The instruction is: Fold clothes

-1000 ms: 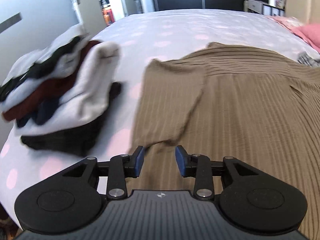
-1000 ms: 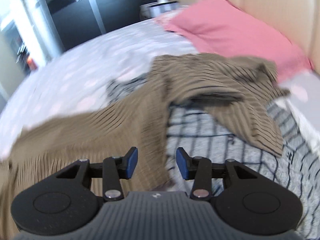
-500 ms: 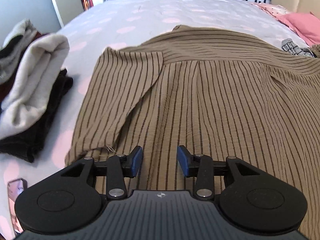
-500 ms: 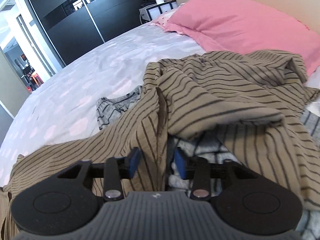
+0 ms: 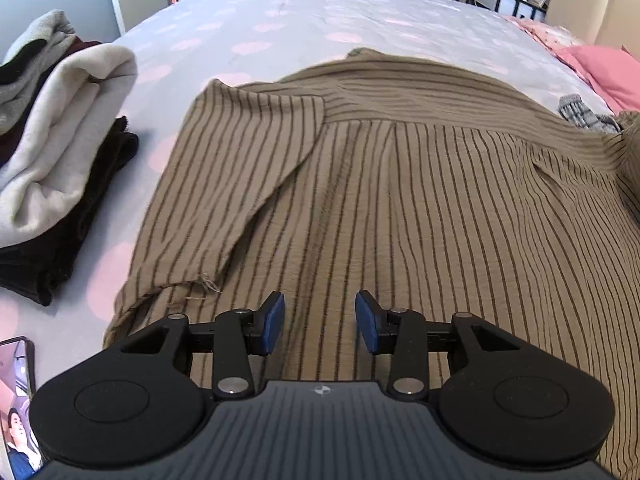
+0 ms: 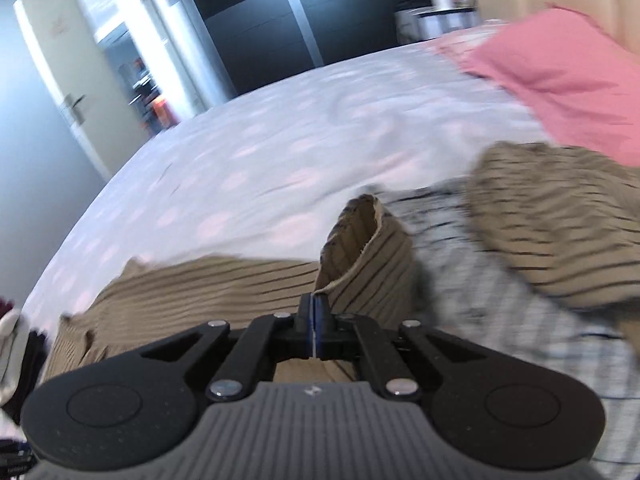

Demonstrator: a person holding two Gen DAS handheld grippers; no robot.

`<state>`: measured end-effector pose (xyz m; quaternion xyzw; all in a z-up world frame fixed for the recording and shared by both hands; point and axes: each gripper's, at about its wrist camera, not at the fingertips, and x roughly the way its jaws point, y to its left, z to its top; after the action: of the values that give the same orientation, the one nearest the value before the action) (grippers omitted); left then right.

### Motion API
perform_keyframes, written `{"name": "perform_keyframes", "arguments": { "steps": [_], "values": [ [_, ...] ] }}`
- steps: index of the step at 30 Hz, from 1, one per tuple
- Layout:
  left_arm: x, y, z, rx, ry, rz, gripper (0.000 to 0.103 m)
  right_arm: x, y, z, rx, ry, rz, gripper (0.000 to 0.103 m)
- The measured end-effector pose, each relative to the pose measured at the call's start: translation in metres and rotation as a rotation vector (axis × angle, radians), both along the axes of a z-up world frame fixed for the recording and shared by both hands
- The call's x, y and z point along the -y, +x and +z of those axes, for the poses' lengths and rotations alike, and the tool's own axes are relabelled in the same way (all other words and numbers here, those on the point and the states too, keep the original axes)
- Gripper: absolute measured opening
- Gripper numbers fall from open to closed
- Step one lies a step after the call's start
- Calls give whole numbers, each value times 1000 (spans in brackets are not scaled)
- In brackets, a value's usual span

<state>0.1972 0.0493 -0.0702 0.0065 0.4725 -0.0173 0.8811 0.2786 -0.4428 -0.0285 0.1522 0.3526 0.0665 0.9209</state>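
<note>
Tan striped shirt (image 5: 400,208) lies spread on the bed (image 5: 320,16), back side up, collar end away from the left camera. One sleeve (image 5: 240,176) is folded over onto the shirt body, its frayed cuff near the bottom hem.

Left claw (image 5: 319,322): blue pads apart, nothing between them, hovering just above the lower part of the shirt. Not touching fabric as far as can be seen.

Right claw (image 6: 314,322): pads pressed together, clamped on a thin edge of the same tan striped shirt (image 6: 360,264). The pinched cloth rises up from the pads in a curled flap, lifted off the bed. Right wrist view is motion-blurred.

Beside the shirt on the left, a stack of folded clothes (image 5: 60,152): cream/white sweater on top, black and dark red items under and behind it. Stack sits on the bedspread, just beside the shirt's folded sleeve, not touching it.

Bedspread is pale lilac with pink dots. Pink pillow (image 6: 560,80) at the head end. A grey checked garment (image 6: 500,320) lies under and beside the lifted shirt part; another bunched tan striped piece (image 6: 560,232) rests on it near the pillow — cannot tell if it is the same shirt.

A phone (image 5: 16,408) with lit screen lies at the bed edge, lower left.
</note>
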Motion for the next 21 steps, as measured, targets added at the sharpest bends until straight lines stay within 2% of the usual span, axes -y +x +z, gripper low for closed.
{"name": "perform_keyframes", "arguments": {
  "steps": [4, 5, 7, 9, 10, 14, 17, 21],
  "values": [
    [-7, -1, 3, 8, 2, 17, 37, -44, 19, -10, -28, -53, 86, 2],
    [-8, -1, 3, 7, 0, 19, 37, -50, 22, -13, -44, -63, 96, 8],
    [-10, -1, 4, 9, -4, 20, 37, -61, 28, -19, -73, -80, 114, 9],
    [-10, -1, 5, 13, -6, 20, 37, -61, 26, -18, -70, -81, 112, 27],
    [-10, -1, 6, 15, -7, 20, 37, -58, 24, -15, -65, -83, 107, 29],
    [-6, -1, 7, 19, -11, 5, 38, -42, 7, -10, -66, -107, 101, 28],
    [-1, -3, 8, 24, -11, -18, 38, -35, -18, -15, -91, -154, 138, 28],
    [4, -7, 9, 29, 1, -39, 39, -34, -58, -29, -116, -292, 211, 28]
  ]
}}
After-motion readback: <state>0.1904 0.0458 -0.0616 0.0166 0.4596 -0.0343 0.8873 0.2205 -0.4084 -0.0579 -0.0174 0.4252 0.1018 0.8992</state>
